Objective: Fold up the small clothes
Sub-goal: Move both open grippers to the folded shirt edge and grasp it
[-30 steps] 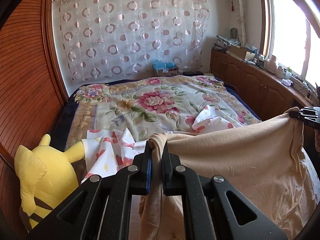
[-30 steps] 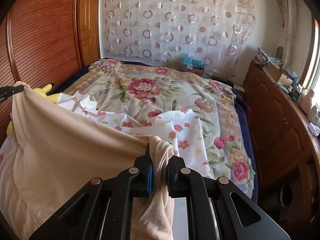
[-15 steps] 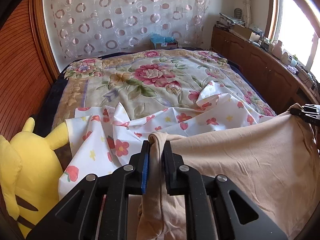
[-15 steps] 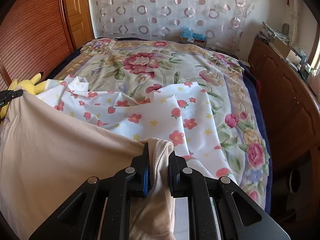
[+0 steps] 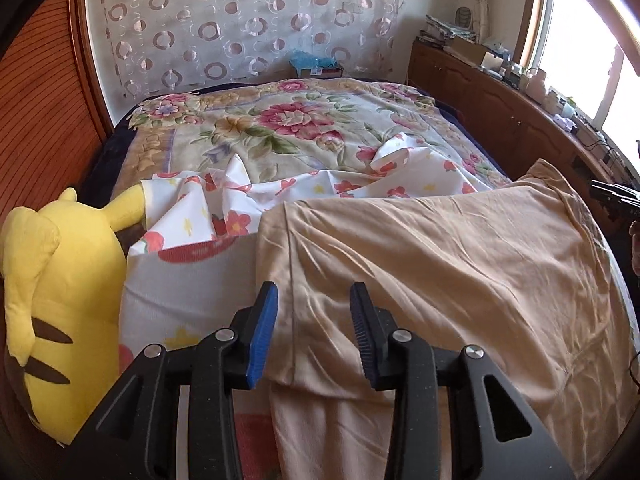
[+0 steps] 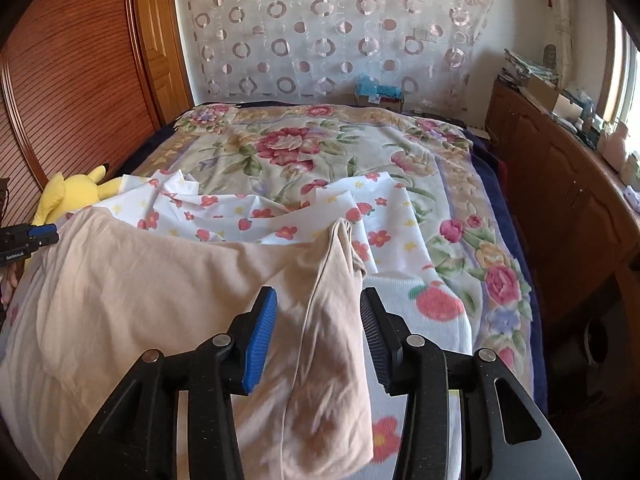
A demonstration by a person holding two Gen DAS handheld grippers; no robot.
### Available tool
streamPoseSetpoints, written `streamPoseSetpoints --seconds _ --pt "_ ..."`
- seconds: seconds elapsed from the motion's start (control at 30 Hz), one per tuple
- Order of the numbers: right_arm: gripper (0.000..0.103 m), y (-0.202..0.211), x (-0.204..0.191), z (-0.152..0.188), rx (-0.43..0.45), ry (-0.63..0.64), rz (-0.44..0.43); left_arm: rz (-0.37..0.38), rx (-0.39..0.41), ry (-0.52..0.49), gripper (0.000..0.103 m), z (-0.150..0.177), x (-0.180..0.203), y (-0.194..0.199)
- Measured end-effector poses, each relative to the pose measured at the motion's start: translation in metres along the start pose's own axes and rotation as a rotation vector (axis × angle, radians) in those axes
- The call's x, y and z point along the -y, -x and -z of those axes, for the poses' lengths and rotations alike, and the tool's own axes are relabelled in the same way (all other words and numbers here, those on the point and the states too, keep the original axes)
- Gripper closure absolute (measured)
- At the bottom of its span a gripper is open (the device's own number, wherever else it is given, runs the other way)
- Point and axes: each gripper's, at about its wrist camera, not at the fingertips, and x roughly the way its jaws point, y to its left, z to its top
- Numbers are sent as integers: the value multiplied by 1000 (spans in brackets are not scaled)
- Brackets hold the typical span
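Observation:
A beige garment [image 5: 440, 264] lies spread across the near part of the bed, wrinkled, over a white sheet with red flowers [image 5: 320, 192]. It also shows in the right wrist view [image 6: 160, 280]. My left gripper [image 5: 314, 328] is open, its jaws apart above the garment's left edge. My right gripper [image 6: 318, 332] is open, its jaws apart on either side of the garment's right sleeve fold. Each gripper shows at the other view's edge, the right one [image 5: 614, 196] and the left one [image 6: 28, 236].
A yellow plush toy [image 5: 52, 292] sits at the bed's left side by the wooden wall. A floral blanket [image 5: 288, 124] covers the bed. Wooden cabinets [image 5: 500, 108] with clutter run along the right under the window. A patterned curtain hangs behind.
Both grippers lowered the garment onto the bed and opened, letting go of its corners. The garment now lies flat instead of hanging stretched between them.

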Motion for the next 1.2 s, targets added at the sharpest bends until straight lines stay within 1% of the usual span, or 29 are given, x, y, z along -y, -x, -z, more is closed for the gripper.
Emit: streamPoseSetpoints --seconds 0.03,0.07,0.1,0.3,0.47,0.57,0.63,0.7,0.83,0.97,1.0,1.1,1.13,1.17,1.2 --pt "55 8 1 8 -1 -9 0 3 1 3 55 4 0 2" --pt "55 16 1 17 -3 -14 1 3 4 6 36 8 0 5" --pt "55 24 2 26 -6 -20 5 -2 8 9 23 13 1 7" --pt "55 46 13 70 -74 -101 17 -20 13 33 22 26 0 14" --pt "55 57 15 88 -100 -133 -13 -37 9 58 22 32 -3 13" --pt "55 53 15 91 -119 -144 -31 -45 -13 66 22 36 -6 6" --pt "55 48 16 94 -134 -150 -27 -51 -26 65 22 39 -5 1" --pt "55 43 17 87 -138 -160 -28 -54 -40 69 22 42 -5 -3" --pt "55 34 15 78 -120 -177 -35 -76 -30 52 22 46 -3 -3" --pt "55 27 7 75 -83 -159 -45 -63 -36 60 22 44 -3 -2" --pt "61 26 6 74 -75 -153 -50 -49 -31 65 22 44 -3 -1" --pt "67 20 1 73 -66 -122 -45 -8 -6 72 23 39 -2 3" --pt "69 18 2 75 -64 -118 -42 5 5 73 24 37 -2 4" --pt "71 17 2 75 -64 -114 -46 11 12 73 29 34 -2 5" --pt "73 15 3 76 -63 -112 -44 4 12 75 39 31 -4 3"
